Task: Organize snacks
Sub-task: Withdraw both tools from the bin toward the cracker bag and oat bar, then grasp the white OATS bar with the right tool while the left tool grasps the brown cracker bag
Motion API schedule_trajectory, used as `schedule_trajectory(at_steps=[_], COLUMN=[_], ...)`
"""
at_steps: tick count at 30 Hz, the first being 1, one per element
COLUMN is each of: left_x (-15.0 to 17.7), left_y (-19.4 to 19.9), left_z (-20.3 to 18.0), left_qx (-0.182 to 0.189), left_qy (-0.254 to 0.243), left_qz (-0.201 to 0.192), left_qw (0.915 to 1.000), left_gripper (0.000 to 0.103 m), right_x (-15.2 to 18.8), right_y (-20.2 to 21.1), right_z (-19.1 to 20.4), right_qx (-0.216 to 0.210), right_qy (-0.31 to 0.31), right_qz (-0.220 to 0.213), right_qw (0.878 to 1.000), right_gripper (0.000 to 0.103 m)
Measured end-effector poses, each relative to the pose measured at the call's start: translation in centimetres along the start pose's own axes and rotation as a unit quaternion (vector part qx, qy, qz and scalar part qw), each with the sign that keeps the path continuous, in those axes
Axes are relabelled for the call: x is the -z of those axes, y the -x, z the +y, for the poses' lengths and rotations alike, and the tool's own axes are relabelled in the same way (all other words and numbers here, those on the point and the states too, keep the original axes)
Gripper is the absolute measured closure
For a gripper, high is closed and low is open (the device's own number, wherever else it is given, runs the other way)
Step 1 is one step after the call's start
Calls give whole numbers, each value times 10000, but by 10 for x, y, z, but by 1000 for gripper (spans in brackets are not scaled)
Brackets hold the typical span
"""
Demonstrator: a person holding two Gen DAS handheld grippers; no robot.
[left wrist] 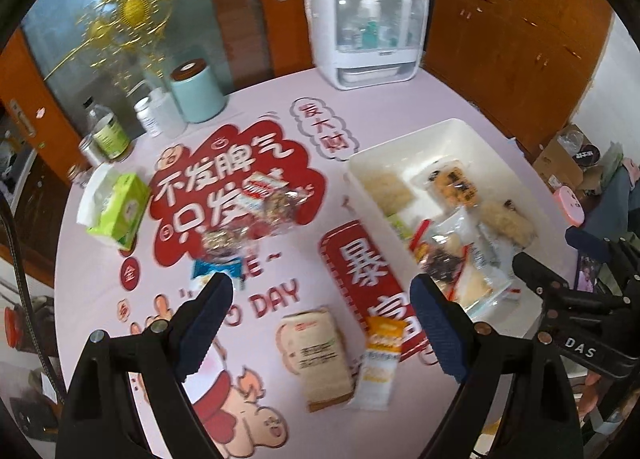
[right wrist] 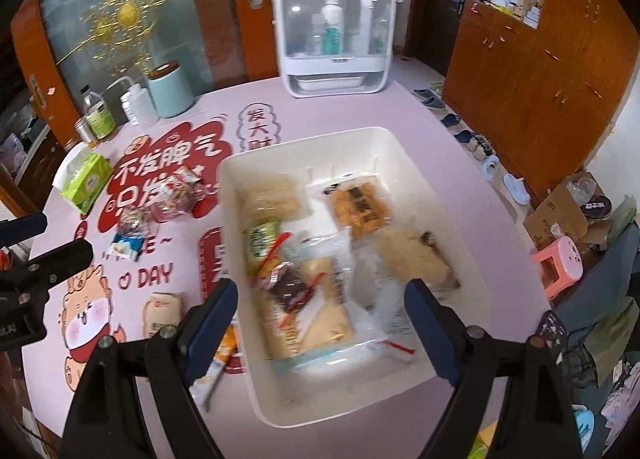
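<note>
Both the left gripper [left wrist: 322, 323] and right gripper [right wrist: 320, 323] are hanging wide and empty while the beige snack packet [left wrist: 316, 355] is lying on the tablecloth [left wrist: 400, 107] beside the white bin [right wrist: 400, 147], looking light, crinkly and best pinched across its middle, its blurred label staying unreadable.

At the far edge of the table [right wrist: 380, 107] stands a white cabinet [right wrist: 334, 35] with bottles behind its clear door; left of it a mint canister [right wrist: 170, 89], white bottles [left wrist: 158, 115], a green tissue pack [left wrist: 118, 207]
</note>
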State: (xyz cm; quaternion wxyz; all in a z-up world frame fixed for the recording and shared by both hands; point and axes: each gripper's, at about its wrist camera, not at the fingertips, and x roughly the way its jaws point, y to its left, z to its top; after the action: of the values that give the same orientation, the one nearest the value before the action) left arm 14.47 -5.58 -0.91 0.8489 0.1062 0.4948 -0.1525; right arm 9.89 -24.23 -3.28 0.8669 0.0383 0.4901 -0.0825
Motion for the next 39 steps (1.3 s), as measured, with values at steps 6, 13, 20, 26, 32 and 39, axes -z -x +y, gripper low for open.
schedule_trajectory(at_steps=[6,13,20,26,32,39], left_x=[20,49,70,78,95,112], left_y=[-12,-57,-111,-150,-176,-179], left_z=[39,54,39,22,13,37], left_qx=[40,368,672,711,494,803], left_qy=[180,148,-30,-148,-366,54], left_qz=[231,749,1134,1349,1630,1812], left_qw=[9996,9964,9913,9882,9847,9801], left_gripper=[13,13,13,13,14,14], right_x=[9,38,83,110,119,118], right_y=[12,5,-10,-31,-51,-79], right_z=[35,77,104,114,112,115], right_qx=[-246,-245,-224,-255,-385,-620], right_qy=[-12,225,296,138,-185,-536], right_qz=[-201,-65,272,596,865,1172], right_qw=[9995,9994,9989,9978,9953,9897], right_gripper=[17,17,22,23,24,24])
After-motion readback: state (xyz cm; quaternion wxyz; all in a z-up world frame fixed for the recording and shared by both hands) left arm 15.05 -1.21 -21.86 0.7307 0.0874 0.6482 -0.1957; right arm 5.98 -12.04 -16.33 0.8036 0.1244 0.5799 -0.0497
